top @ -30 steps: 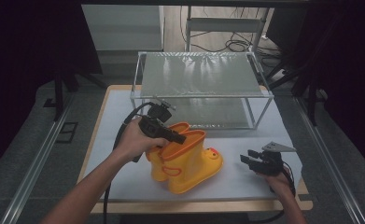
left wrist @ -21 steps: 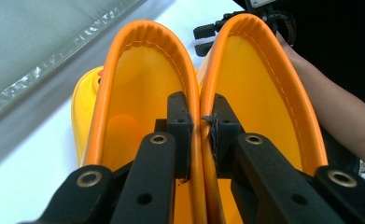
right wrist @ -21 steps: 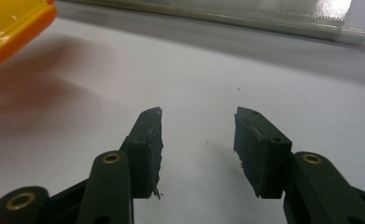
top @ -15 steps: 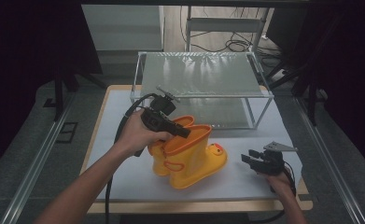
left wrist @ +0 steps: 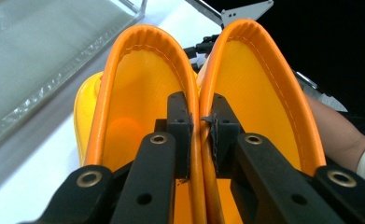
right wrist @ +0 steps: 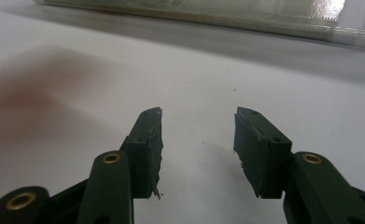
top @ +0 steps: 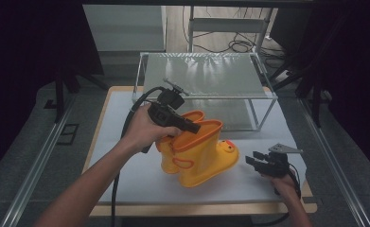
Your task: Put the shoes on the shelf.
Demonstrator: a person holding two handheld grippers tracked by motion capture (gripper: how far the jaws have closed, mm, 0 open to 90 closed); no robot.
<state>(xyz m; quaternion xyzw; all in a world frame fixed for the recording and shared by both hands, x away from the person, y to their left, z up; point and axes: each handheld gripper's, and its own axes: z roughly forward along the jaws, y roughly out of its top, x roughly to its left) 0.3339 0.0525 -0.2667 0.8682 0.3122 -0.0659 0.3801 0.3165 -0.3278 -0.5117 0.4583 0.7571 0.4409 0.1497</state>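
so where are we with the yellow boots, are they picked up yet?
Grasp looks done: the left gripper pinches the two touching inner rims of the yellow boots, one jaw inside each shaft. In hand: the pair hangs tilted from that grip, and whether the soles are clear of the white mat is hard to tell. The right gripper is open and holds nothing. Left: placing them, probably on the wire shelf.

Boots (top: 199, 153): glossy yellow rubber w/ orange trim; table cover (top: 126, 142): matt white; shelf (top: 201, 75): metal frame.
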